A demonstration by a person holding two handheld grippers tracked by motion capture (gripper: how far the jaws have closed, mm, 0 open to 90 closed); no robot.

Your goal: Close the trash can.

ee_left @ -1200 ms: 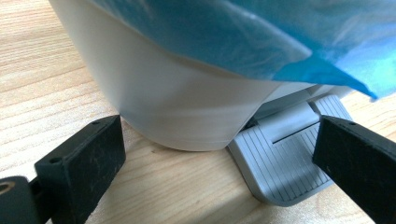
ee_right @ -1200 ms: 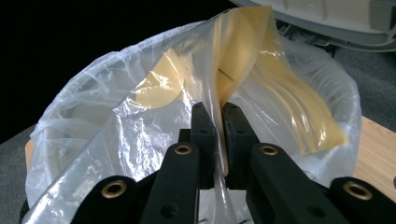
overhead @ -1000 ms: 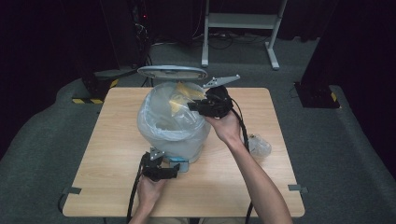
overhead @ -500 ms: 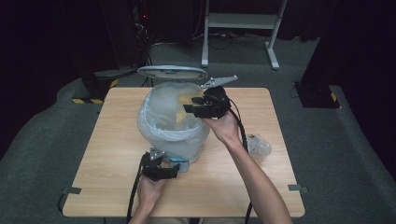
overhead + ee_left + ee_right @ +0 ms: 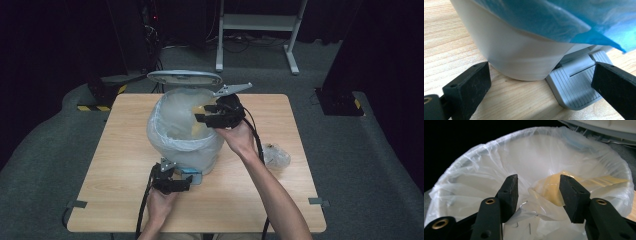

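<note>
A white pedal bin [image 5: 185, 135] lined with a clear bag [image 5: 474, 177] stands mid-table, its grey lid [image 5: 184, 77] raised at the back. My right gripper [image 5: 202, 116] hovers over the bin's right rim. Its jaws have just been opening and now stand apart [image 5: 537, 180]. A yellowish clear wrapper [image 5: 549, 190] lies loose in the bag between and beyond them, and no pad presses on it. My left gripper [image 5: 172, 182] sits low at the bin's front base, open [image 5: 541, 72]. Its right jaw is at the edge of the grey foot pedal [image 5: 574, 85].
The wooden table [image 5: 115, 150] has bare room left and right of the bin. A crumpled clear plastic bag [image 5: 276, 156] lies right of the bin, under my right forearm. A blue liner edge [image 5: 596, 37] hangs over the bin's wall.
The right gripper's jaws have spread apart over the bin, letting go of the yellowish wrapper, which now rests in the bag. Neither hand has shifted.
</note>
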